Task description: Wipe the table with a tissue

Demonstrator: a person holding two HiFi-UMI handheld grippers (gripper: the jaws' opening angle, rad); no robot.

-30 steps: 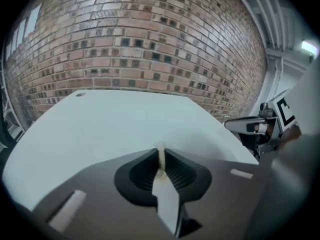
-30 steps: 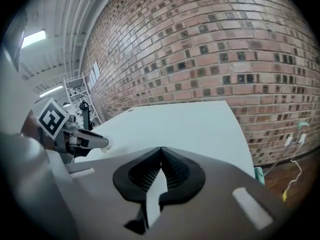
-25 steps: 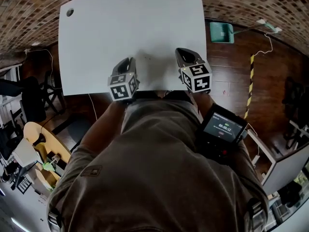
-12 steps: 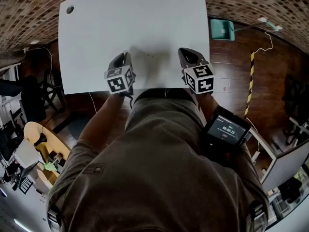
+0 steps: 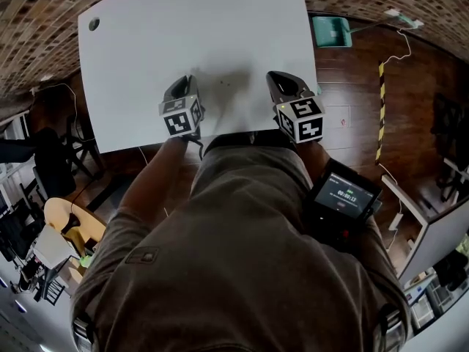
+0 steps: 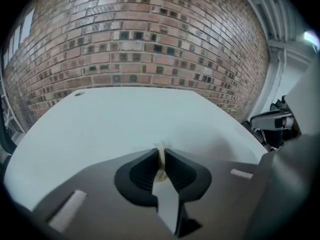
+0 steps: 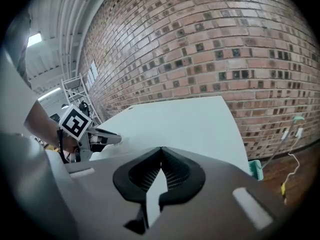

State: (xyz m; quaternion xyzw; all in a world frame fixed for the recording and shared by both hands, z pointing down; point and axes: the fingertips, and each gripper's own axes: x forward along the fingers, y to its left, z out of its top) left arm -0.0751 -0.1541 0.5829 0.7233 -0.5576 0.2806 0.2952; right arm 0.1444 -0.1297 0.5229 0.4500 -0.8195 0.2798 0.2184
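Note:
A white table (image 5: 205,35) fills the upper part of the head view. My left gripper (image 5: 185,89) hovers over its near edge on the left. In the left gripper view, the left gripper (image 6: 161,151) is shut on a thin strip of pale tissue (image 6: 161,160) that pokes up between the jaws. My right gripper (image 5: 284,83) hangs over the near edge on the right. Seen in its own view, the right gripper (image 7: 161,150) is shut with nothing between the jaws. A few faint specks (image 5: 223,85) lie on the table between the two grippers.
A small round hole (image 5: 94,23) sits in the table's far left corner. A brick wall (image 6: 150,39) rises behind the table. On the wooden floor to the right are a green dustpan (image 5: 331,29) and a yellow-black striped strip (image 5: 379,101). Chairs (image 5: 58,152) stand left.
My left gripper has moved a little forward over the table's near edge. The right gripper has stayed almost where it was.

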